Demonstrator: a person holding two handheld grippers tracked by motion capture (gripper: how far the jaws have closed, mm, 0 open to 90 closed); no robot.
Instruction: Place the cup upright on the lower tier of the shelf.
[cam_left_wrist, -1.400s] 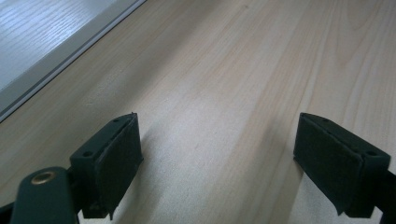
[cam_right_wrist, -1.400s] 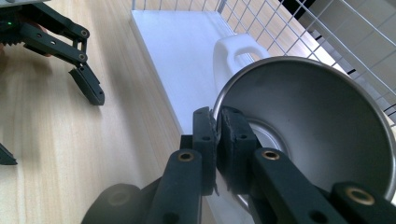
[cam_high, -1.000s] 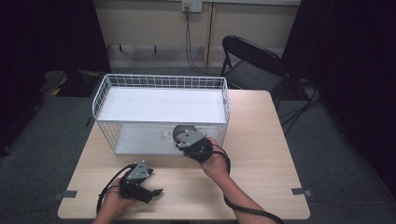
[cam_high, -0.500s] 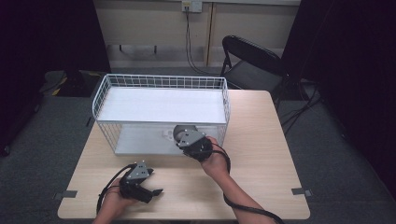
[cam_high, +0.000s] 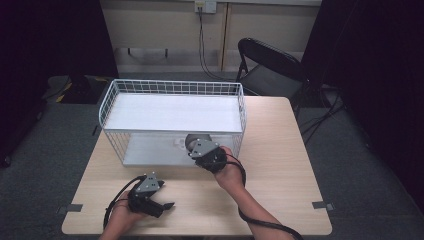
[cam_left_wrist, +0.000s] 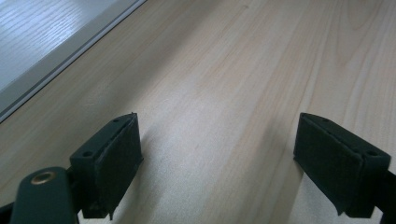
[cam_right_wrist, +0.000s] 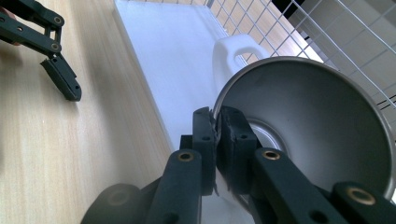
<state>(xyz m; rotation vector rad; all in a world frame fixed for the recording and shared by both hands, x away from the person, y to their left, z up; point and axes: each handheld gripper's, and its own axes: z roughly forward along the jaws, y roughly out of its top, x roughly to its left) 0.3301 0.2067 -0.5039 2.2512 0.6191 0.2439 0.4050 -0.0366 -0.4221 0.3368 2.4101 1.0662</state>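
Note:
My right gripper (cam_right_wrist: 216, 119) is shut on the rim of a shiny metal bowl (cam_right_wrist: 303, 121), which is tipped on its side at the front opening of the white wire rack (cam_high: 110, 97). From above, the bowl (cam_high: 192, 140) sits at the rack's lower level, with the right gripper (cam_high: 196, 149) just in front of it. A white plastic jug (cam_right_wrist: 236, 53) with a handle stands behind the bowl on the rack's white base. My left gripper (cam_high: 165, 202) rests low over the wooden table (cam_high: 280, 165) at the front left. It is open, and the left gripper (cam_left_wrist: 217, 154) holds nothing between its pads.
The rack has a white upper shelf (cam_high: 175, 112) and wire walls. Its white base board (cam_left_wrist: 37, 42) lies to the left of my left gripper. A black folding chair (cam_high: 270, 65) stands behind the table. Bare tabletop extends to the right of the rack.

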